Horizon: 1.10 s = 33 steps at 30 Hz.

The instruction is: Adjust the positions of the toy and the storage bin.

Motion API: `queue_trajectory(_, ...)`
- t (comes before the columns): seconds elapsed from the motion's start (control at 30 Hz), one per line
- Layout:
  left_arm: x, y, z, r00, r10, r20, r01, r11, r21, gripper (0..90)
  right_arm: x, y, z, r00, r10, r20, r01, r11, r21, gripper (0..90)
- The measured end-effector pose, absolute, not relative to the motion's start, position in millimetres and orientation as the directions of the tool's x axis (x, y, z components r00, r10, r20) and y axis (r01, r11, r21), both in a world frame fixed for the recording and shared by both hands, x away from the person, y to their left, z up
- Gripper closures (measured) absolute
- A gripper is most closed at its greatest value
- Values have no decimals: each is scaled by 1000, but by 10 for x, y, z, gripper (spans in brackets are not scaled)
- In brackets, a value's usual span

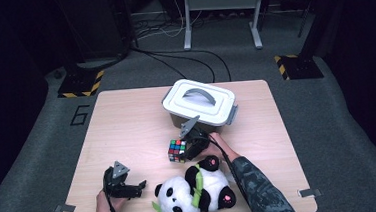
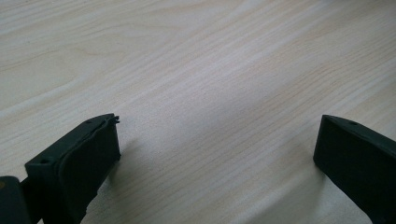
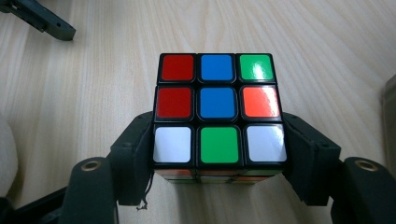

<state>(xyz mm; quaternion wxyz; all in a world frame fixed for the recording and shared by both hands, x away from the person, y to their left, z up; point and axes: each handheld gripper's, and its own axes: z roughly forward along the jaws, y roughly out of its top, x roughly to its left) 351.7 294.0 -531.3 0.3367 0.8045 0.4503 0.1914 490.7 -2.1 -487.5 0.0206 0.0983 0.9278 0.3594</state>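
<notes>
Grey carpet surrounds a light wooden table (image 1: 127,120), with black-and-yellow striped bases and cables on the floor beyond its far edge; toward the back of the tabletop stands a white lidded storage box (image 1: 200,103) with a grey handle on its lid and grey latches at its ends.

Just in front of that box, the right gripper (image 1: 193,145) has its jaws closed against two opposite sides of a Rubik's cube (image 1: 177,150); in the right gripper view the cube (image 3: 219,112) sits between the black jaws, its upper face showing red, blue and green in the far row, red, blue and orange in the middle, and white, green and white nearest the camera; whether the cube rests on the wood or is lifted clear cannot be told.

Near the front edge lies a plush panda (image 1: 194,190) with a green leaf, just beside the person's right sleeve (image 1: 259,191).

At the front left, well apart from the cube, the left gripper (image 1: 131,189) is held by a hand; in the left gripper view its jaws stand wide apart over bare wood (image 2: 210,84), with nothing between them.
</notes>
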Motion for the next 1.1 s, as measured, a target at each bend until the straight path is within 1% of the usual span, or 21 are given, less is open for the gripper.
queue_trajectory(0.07, 3517, 2940, -5313, 521, 854, 4, 596, -367, 715, 0, 4909, -20, -4873, -981, 190, 27, 159, 725, 670, 335)
queue_trajectory(0.2, 3517, 2940, -5313, 521, 853, 5, 596, -367, 714, 0, 4912, -25, -4872, -979, 198, 39, 173, 724, 668, 320)
queue_trajectory(0.27, 3517, 2940, -5313, 521, 854, 5, 595, -367, 715, 0, 4907, -28, -4859, -977, 208, 42, 183, 726, 663, 274)
queue_trajectory(0.57, 3519, 2944, -5308, 529, 849, 7, 595, -376, 710, 0, 4893, -107, -4721, -975, 220, 24, 171, 680, 713, 147)
queue_trajectory(0.77, 3520, 2944, -5308, 529, 849, 7, 595, -377, 710, 0, 4865, -159, -4618, -979, 204, 21, 151, 647, 747, 131)
queue_trajectory(0.9, 3520, 2944, -5308, 529, 849, 7, 595, -377, 710, 0, 4837, -159, -4543, -982, 188, 0, 123, 645, 754, 112)
queue_trajectory(0.93, 3519, 2943, -5309, 528, 849, 5, 595, -374, 711, 0, 4817, -167, -4462, -981, 194, -13, 115, 634, 765, 106)
queue_trajectory(1.1, 3520, 2944, -5308, 529, 849, 6, 595, -376, 710, 0, 4773, -237, -4294, -977, 207, -41, 96, 607, 789, 93)
